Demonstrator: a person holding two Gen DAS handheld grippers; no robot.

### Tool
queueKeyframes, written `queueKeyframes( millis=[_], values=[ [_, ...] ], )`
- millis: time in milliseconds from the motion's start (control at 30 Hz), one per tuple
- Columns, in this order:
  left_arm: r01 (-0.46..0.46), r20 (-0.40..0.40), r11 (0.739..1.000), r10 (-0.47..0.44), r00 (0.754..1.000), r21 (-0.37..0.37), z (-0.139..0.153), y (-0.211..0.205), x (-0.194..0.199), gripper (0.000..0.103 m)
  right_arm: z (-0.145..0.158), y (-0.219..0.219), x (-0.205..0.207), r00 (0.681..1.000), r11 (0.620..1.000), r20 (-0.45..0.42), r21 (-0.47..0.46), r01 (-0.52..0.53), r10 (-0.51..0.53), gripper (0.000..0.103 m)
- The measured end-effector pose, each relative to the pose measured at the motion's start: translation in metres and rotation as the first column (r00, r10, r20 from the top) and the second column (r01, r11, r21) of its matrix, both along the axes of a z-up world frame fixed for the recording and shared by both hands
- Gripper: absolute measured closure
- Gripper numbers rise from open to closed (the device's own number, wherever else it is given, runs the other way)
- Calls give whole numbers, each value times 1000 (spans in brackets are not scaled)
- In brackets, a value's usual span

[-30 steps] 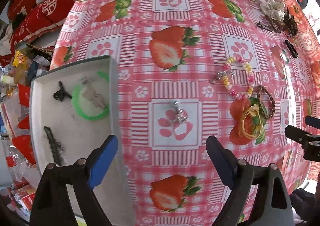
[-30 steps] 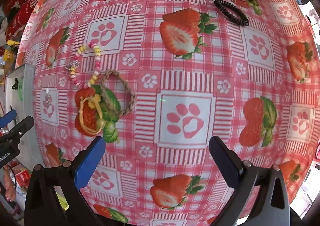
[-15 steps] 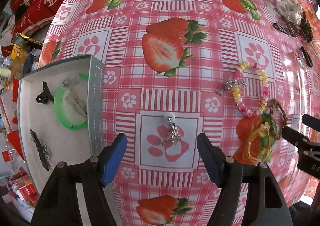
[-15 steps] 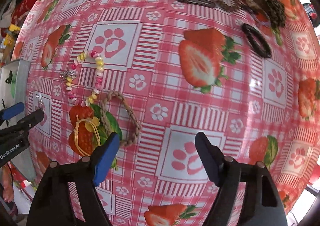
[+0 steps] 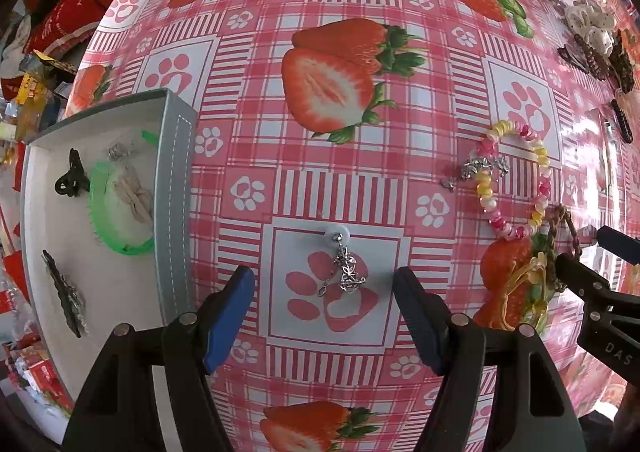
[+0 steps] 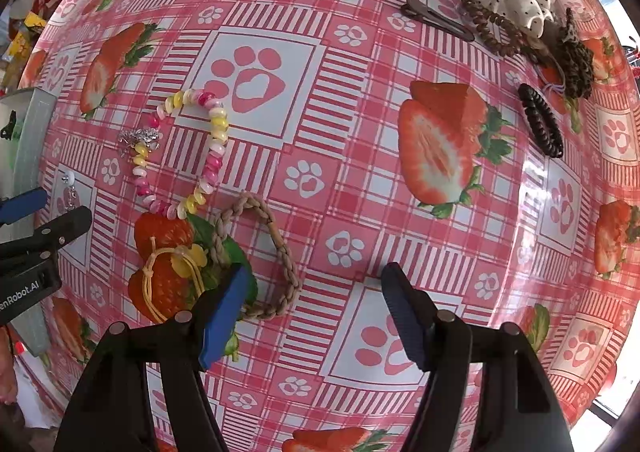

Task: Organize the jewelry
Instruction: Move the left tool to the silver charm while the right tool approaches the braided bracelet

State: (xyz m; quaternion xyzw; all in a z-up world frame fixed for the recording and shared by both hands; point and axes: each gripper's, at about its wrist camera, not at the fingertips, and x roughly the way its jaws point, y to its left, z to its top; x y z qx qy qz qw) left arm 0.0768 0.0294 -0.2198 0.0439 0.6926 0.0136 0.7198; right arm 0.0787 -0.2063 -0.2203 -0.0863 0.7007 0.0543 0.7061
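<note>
The right gripper (image 5: 592, 252) was cut off at the left view's edge and hid part of the braided loop (image 6: 256, 256). The silver pendant (image 5: 347, 268) lay on the tabletop (image 5: 360, 156) between the left gripper's (image 5: 324, 292) jaws, untouched, its long axis running away from the camera. Both grippers' jaws had just been closing, still apart; the right one's left finger (image 6: 224, 312) covered the loop's edge. The tray (image 5: 176, 188) stood just left.

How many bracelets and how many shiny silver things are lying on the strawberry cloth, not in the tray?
Bracelets: 3 (beaded bracelet, braided bracelet, yellow cord bracelet)
Silver pieces: 2 (silver earring, silver chain)
Total: 5
</note>
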Motion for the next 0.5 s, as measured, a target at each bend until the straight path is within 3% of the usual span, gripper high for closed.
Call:
queueKeyframes(
  millis=[100,167,300,433,500],
  values=[
    [13,-2,1000,-13,1000,-5,3,-3,-5,27,5,-2,-10,1000,1000,-3,4,-3,3,35],
    [20,0,1000,-20,1000,-24,3,-4,-5,37,4,-2,-10,1000,1000,-5,3,-5,5,36],
    [31,-5,999,-31,999,-26,2,-12,-7,41,5,-4,-8,1000,1000,-6,4,-12,12,41],
    [54,-6,998,-54,999,-40,3,-18,-8,63,5,3,-10,1000,1000,-9,7,-20,20,49],
    [67,-7,997,-68,998,-39,3,-22,-9,64,5,8,-10,1000,1000,-10,8,-30,30,55]
  ],
)
